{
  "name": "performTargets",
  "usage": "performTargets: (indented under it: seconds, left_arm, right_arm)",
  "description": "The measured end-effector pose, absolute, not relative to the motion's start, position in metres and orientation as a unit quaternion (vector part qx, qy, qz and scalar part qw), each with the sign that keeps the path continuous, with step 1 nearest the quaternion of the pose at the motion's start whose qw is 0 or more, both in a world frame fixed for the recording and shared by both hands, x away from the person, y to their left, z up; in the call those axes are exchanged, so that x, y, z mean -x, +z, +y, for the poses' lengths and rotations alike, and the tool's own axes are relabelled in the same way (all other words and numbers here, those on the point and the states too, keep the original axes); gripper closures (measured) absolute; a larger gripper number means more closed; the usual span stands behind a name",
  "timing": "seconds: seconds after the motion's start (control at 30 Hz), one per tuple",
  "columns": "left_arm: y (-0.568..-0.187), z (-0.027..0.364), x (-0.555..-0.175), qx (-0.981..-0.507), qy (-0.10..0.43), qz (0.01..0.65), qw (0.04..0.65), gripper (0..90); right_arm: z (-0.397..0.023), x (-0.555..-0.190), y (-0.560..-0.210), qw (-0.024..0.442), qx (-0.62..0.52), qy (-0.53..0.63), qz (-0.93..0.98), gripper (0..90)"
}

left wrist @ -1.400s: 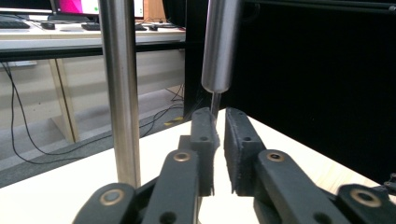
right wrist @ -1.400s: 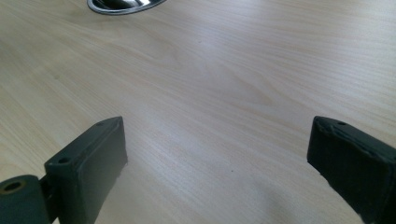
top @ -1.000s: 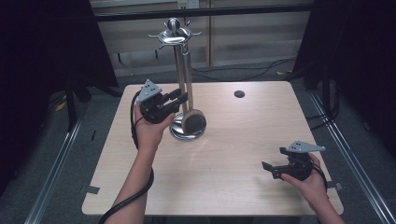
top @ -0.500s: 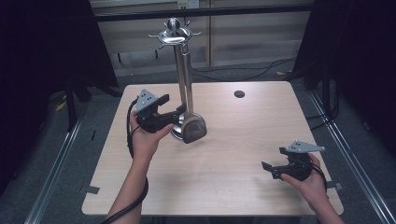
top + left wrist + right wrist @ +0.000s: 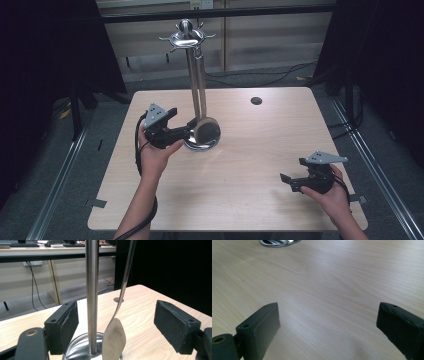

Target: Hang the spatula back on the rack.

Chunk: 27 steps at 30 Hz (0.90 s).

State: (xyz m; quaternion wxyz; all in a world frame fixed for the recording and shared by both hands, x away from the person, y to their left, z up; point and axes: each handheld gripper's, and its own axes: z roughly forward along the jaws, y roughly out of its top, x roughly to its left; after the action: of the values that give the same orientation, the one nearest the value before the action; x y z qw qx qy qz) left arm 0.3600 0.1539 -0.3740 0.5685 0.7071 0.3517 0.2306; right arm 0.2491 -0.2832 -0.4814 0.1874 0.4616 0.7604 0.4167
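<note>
Left gripper [image 5: 115,332] jaws wide round stand pole [image 5: 91,295] & spoon [image 5: 113,338], right gripper [image 5: 328,332] released over table [image 5: 332,290]

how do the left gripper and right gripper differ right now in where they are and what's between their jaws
The left gripper is up at the metal stand, its open jaws either side of the pole and the hanging spoon. The right gripper sits low near the table's right front corner, far from the stand, with bare wood between its jaws. Both are open and hold nothing.
</note>
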Motion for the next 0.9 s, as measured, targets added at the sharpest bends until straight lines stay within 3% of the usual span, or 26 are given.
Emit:
performTargets:
  seconds: [0.9]
  left_arm:
    - [-0.411,0.169,-0.353,-0.712,0.22,0.379,0.548,17.0]
  right_arm:
    - [-0.283,-0.249,-0.482,0.188,-0.459,0.416,0.762,4.3]
